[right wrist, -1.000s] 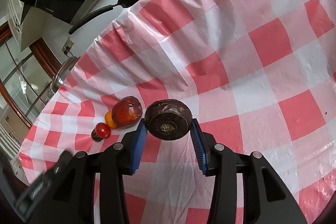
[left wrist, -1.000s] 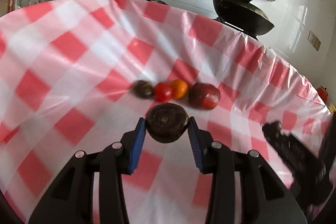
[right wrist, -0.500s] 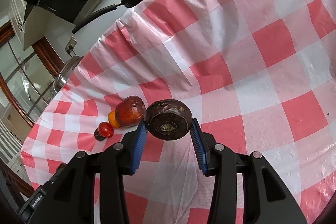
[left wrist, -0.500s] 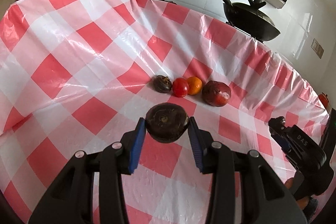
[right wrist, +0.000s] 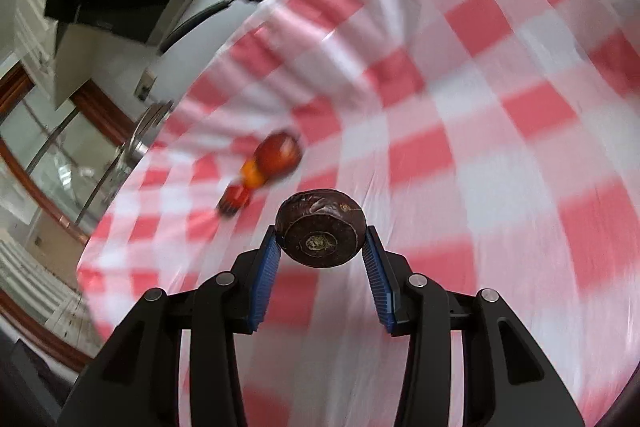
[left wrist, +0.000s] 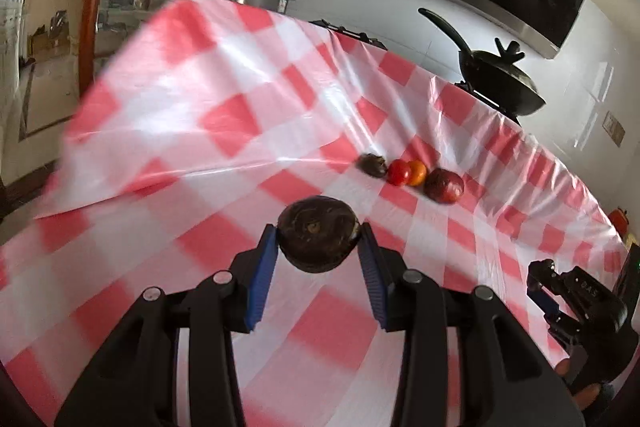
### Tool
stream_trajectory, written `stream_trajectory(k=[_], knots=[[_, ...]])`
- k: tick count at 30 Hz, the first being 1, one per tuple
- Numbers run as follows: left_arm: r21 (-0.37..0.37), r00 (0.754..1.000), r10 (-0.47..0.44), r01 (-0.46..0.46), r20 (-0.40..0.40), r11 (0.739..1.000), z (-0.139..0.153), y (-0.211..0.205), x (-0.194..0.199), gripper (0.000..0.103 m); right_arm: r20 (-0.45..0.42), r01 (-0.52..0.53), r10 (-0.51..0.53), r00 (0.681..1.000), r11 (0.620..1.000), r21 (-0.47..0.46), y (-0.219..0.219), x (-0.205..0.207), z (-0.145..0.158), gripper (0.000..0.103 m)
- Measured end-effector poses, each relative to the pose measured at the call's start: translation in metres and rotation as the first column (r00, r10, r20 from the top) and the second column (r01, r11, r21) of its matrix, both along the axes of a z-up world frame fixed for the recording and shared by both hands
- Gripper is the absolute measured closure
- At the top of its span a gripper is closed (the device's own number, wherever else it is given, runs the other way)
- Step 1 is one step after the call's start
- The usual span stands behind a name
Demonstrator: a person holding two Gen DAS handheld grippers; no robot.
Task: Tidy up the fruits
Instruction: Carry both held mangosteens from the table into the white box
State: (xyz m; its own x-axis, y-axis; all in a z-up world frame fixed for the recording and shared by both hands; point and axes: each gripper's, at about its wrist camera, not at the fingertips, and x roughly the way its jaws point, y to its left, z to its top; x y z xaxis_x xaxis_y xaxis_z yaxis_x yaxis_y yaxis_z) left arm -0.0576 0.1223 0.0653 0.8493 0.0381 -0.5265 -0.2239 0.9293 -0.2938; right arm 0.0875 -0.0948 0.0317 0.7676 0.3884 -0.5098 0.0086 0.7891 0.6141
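gripping a dark round fruit (left wrist: 318, 233) between its blue pads, the left gripper (left wrist: 319, 251) hovers over the checked surface (left wrist: 192, 131). beyond that fruit a row lies: small dark fruit (left wrist: 372, 164), red fruit (left wrist: 399, 172), orange fruit (left wrist: 417, 172), dark red fruit (left wrist: 443, 185). the right gripper (right wrist: 320, 253) clamps another dark round fruit (right wrist: 320, 233).

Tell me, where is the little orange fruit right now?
The orange fruit sits in the row on the checked tablecloth, between the red tomato and the big dark-red fruit.
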Motion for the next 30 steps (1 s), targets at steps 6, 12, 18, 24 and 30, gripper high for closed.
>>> stream_trajectory(k=[6,12,18,24,30], knots=[[0.088,0.998,-0.053,0.055,-0.024,0.995,0.008,0.011,-0.061,0.062,-0.023,-0.136,0.135,0.991,0.99,-0.046,0.046,-0.069,0.003,0.061],[0.089,0.997,-0.049,0.054,-0.066,0.995,-0.001,0.041,-0.111,0.062,-0.007,-0.284,0.287,0.958,0.944,-0.166,0.1,-0.122,0.014,0.061],[0.119,0.998,-0.001,0.01,-0.07,0.993,-0.005,0.078,-0.154,0.062,-0.009,-0.414,0.427,0.904,0.87,-0.267,0.152,-0.163,0.017,0.061],[0.138,0.996,0.058,-0.047,-0.073,0.989,-0.009,0.111,-0.184,0.061,-0.022,-0.54,0.566,0.824,0.775,-0.329,0.203,-0.195,0.016,0.061],[0.171,0.985,0.155,-0.139,-0.079,0.975,-0.018,0.156,-0.232,0.061,-0.04,-0.691,0.74,0.671,0.605,-0.396,0.264,-0.247,0.011,0.061]])
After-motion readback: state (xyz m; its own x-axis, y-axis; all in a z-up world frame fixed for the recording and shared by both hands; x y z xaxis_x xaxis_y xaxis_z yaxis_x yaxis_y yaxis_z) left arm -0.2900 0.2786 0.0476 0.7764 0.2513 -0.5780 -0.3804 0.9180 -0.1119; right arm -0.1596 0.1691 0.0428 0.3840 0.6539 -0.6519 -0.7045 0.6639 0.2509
